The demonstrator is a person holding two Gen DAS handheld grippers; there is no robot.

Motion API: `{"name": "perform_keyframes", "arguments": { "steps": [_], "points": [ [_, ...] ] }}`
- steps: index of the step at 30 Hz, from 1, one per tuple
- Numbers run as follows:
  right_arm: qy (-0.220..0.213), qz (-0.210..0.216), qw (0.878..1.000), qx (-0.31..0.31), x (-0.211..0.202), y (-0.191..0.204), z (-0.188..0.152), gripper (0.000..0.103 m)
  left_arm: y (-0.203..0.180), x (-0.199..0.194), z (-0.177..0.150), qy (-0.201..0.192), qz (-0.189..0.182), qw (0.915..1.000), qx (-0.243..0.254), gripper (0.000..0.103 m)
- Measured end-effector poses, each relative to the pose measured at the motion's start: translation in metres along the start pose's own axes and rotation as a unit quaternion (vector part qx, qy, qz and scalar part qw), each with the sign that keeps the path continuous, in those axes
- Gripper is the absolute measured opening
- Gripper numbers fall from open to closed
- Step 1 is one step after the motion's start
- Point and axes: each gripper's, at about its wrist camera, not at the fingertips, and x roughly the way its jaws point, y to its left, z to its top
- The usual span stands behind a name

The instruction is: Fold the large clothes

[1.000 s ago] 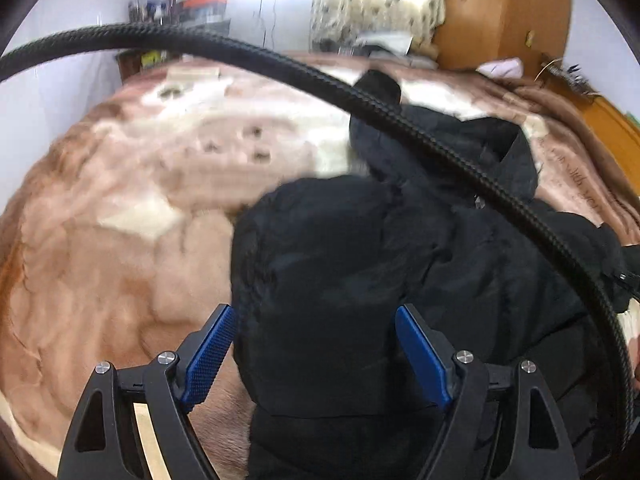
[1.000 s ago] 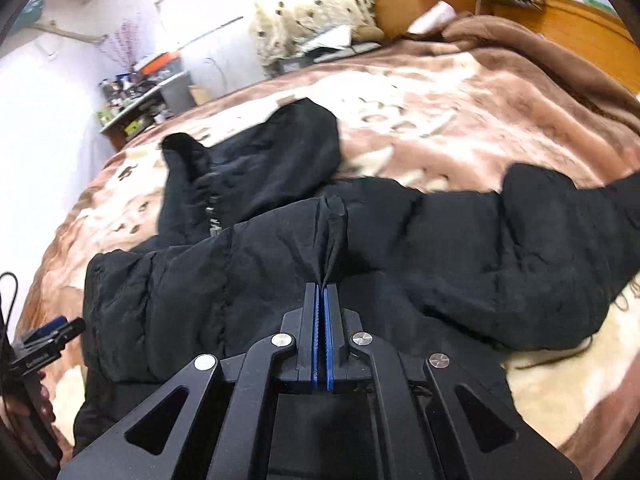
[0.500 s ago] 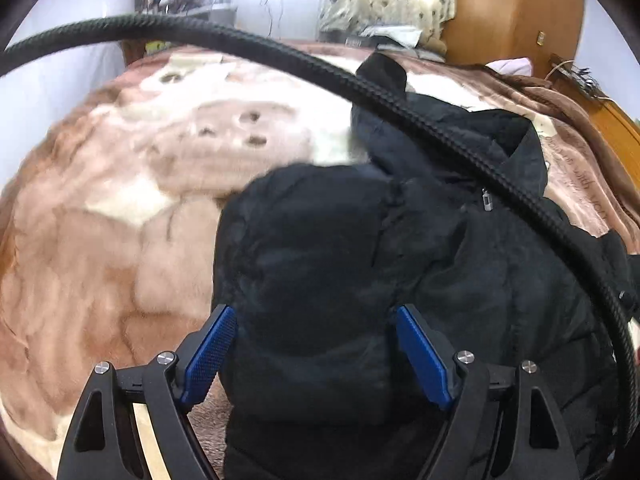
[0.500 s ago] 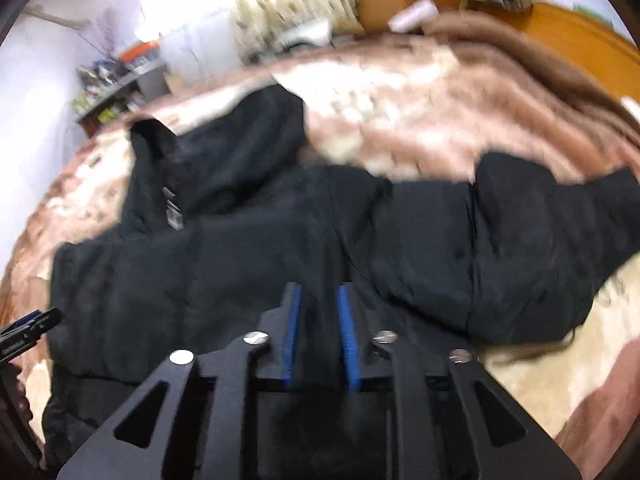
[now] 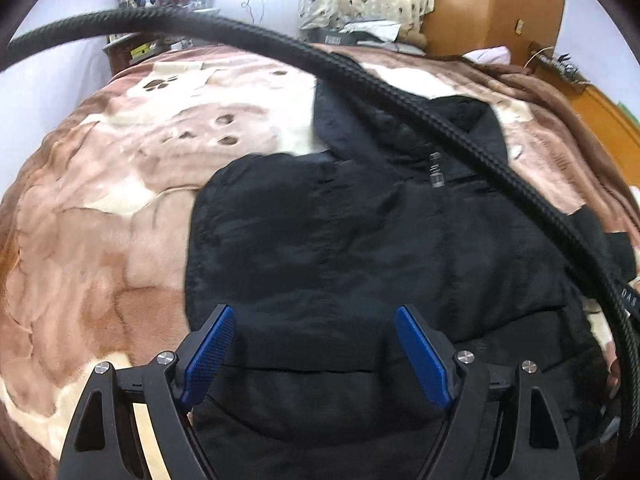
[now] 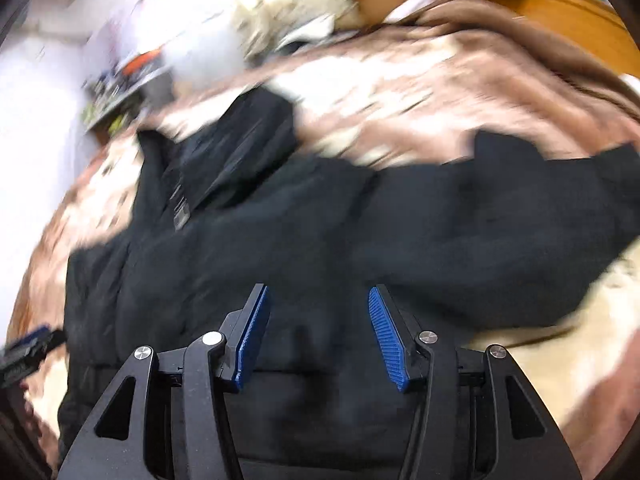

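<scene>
Your right tongs have just been opening and grip nothing, your left tongs stand wide and empty, and both hang over the black jacket, which lies spread on the brown blanket of the bed.

bare blanket left, cable overhead
</scene>
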Motion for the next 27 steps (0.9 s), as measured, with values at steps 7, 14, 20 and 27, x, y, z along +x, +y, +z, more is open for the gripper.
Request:
{"name": "perform_keyframes", "arguments": {
  "steps": [7, 14, 20, 27],
  "points": [
    [-0.052, -0.119, 0.983, 0.126, -0.05, -0.153, 0.02, 0.053, -0.059, -0.013, -0.005, -0.014, -0.03, 0.9988, 0.035, 0.082],
    [-0.048, -0.182, 0.966, 0.179, -0.054, -0.245, 0.02, 0.06, -0.116, -0.001, -0.009, -0.009, -0.071, 0.9957, 0.058, 0.082],
    [-0.061, -0.173, 0.966, 0.182, -0.041, -0.271, 0.028, 0.06, -0.145, 0.01, -0.008, 0.0, -0.087, 0.994, 0.065, 0.082],
    [-0.057, -0.175, 0.967, 0.179, -0.027, -0.285, 0.042, 0.06, -0.16, 0.022, -0.012, 0.016, -0.098, 0.9933, 0.06, 0.082]
  ]
}}
